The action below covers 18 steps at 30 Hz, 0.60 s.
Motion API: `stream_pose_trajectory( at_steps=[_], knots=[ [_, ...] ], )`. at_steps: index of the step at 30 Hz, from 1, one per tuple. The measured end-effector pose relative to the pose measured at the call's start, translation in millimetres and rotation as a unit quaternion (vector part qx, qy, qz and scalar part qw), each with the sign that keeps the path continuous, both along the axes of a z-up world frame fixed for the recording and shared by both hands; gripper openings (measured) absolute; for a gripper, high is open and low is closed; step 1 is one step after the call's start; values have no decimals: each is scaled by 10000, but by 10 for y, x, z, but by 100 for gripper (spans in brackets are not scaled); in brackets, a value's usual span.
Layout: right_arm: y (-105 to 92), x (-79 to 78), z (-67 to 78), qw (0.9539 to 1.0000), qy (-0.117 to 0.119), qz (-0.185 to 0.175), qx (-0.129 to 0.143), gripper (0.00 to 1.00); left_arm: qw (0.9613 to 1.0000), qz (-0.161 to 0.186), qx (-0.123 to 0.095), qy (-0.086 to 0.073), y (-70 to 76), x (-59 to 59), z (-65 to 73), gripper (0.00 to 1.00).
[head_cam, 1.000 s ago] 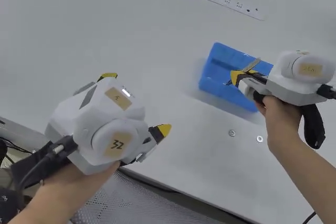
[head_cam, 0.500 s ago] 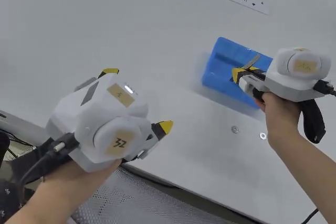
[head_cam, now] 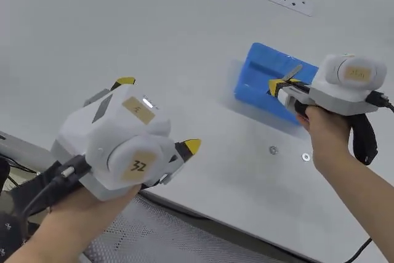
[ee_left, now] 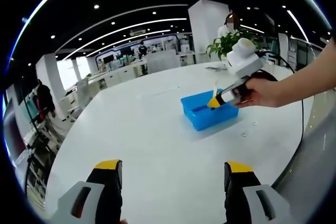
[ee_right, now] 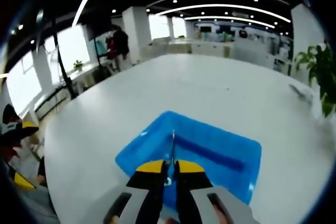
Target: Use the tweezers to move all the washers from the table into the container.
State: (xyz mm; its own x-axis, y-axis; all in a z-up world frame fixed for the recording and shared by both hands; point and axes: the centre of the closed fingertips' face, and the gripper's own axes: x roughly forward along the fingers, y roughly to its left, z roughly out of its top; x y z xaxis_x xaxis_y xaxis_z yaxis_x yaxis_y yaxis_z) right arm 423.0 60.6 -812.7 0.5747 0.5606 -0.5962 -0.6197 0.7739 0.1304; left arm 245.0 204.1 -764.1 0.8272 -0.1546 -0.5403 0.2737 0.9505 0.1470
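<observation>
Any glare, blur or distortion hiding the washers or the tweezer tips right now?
Head view: even light, no glare, two washers clear on the table near the blue container. Left gripper view: heavy fisheye bend, washers mere specks. Right gripper view: soft blur; tweezers thin above the container, tips unresolved.

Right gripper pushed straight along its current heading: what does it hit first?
The blue container. The tweezers, clamped in the tongs of the right gripper, lead with their tip aimed into it. The tip would likely meet its floor or far wall first, though fisheye depth is unclear.
</observation>
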Motion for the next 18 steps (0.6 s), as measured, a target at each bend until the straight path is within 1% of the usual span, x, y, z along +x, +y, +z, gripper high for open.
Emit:
stream_pose_trajectory(
  at_steps=[2, 4, 5, 6, 8, 9, 10, 13, 16, 17, 18],
  knots=[
    [-23, 18, 12, 9999, -99, 8, -49, 4, 10000, 7, 48, -17, 6, -1, 2, 82],
    [-9, -11, 83, 9999, -130, 63, -34, 4, 10000, -16, 36, -34, -8, 0, 9, 82],
    [-28, -21, 92, 9998, -163, 80, -49, 4, 10000, -30, 43, -27, -12, -2, 6, 82],
    [-48, -36, 126, 9996, -236, 109, -59, 4, 10000, -48, 67, -23, -18, -5, 4, 82],
    [-84, -95, 257, 9994, -331, 125, -54, 4, 9999, -63, 85, -51, -25, -5, 15, 82],
    [-102, -104, 279, 9992, -370, 113, -35, 4, 9999, -56, 92, -75, -22, -4, 24, 82],
    [-124, -130, 326, 9991, -405, 106, 14, 4, 9999, -48, 88, -105, -18, -3, 35, 82],
    [-161, -216, 441, 9988, -451, 7, 193, 4, 9999, 18, 10, -122, 5, -1, 48, 82],
    [-196, -340, 525, 9984, -424, -39, 377, 4, 9999, 51, -46, -148, 15, 2, 59, 82],
    [-211, -396, 547, 9981, -384, -71, 470, 4, 9999, 55, -61, -142, 15, 1, 57, 82],
    [-225, -434, 557, 9980, -390, -67, 483, 4, 9999, 56, -65, -140, 14, 1, 55, 82]
  ],
)
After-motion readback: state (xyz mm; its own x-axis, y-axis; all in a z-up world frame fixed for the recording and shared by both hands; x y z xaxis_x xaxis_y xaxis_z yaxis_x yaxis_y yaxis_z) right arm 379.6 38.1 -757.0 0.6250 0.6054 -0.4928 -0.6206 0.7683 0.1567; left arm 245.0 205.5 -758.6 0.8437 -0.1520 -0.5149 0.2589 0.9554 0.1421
